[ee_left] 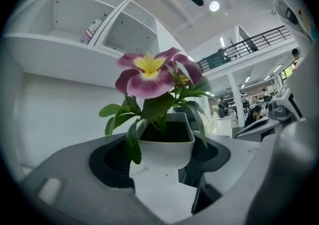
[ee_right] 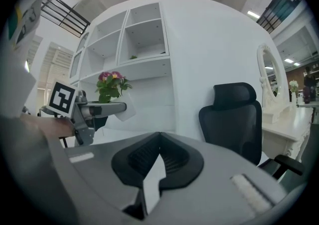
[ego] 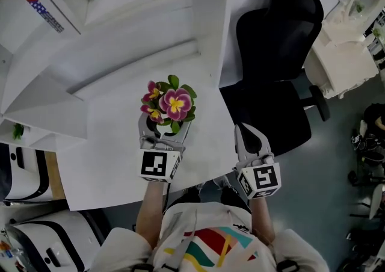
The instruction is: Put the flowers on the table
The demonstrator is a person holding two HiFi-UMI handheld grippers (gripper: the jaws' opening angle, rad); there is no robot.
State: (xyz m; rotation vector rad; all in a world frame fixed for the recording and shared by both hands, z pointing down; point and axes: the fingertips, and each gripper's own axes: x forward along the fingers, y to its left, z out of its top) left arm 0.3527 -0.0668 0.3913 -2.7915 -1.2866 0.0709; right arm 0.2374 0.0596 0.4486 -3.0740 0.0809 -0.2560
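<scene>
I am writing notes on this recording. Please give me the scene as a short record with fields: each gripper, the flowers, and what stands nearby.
left gripper: shut on the flower pot, over the white table
flowers: purple with yellow centres, green leaves, in a white pot
pot touching table: cannot tell
right gripper: shut, holds nothing, at the table's edge
nearby: black office chair, white shelf unit
</scene>
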